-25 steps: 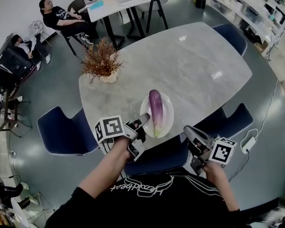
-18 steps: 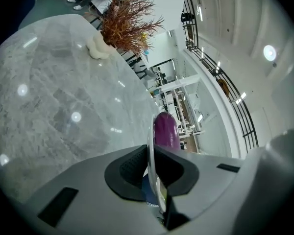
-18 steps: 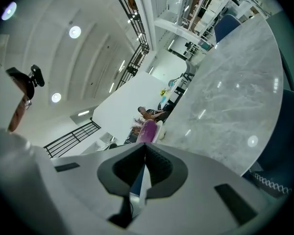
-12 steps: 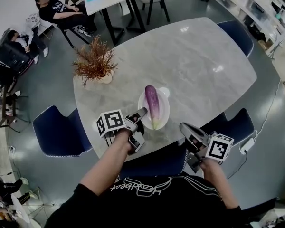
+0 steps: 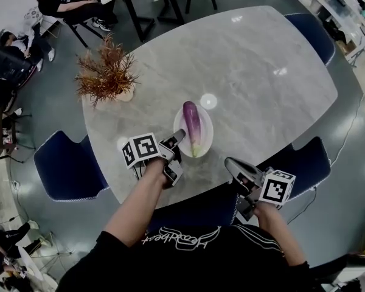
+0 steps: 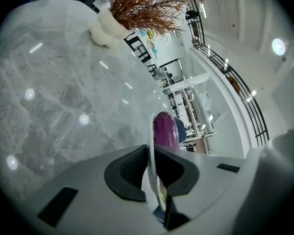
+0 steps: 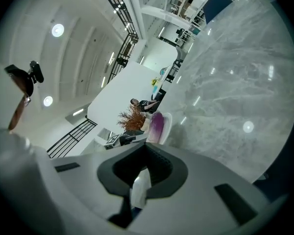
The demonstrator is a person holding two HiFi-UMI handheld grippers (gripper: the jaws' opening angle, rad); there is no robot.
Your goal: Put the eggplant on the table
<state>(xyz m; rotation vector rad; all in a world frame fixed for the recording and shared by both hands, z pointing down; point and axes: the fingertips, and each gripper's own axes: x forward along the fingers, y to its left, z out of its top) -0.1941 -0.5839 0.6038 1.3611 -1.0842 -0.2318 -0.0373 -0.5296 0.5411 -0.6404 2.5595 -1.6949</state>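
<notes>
At the surface's [image 5: 261, 72] near edge, the left gripper's [image 5: 177, 137] jaws are pinching the plate [image 5: 206, 132] rim. Any tilt risks the eggplant [image 5: 192, 123] rolling off. The right gripper's [image 5: 231, 164] jaws are sitting together, empty.

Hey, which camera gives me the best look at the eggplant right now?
The head view: the eggplant lies full length on the white plate, seen from above. The left gripper view shows only its purple end over the plate's rim; the right gripper view, a small distant purple patch.
</notes>
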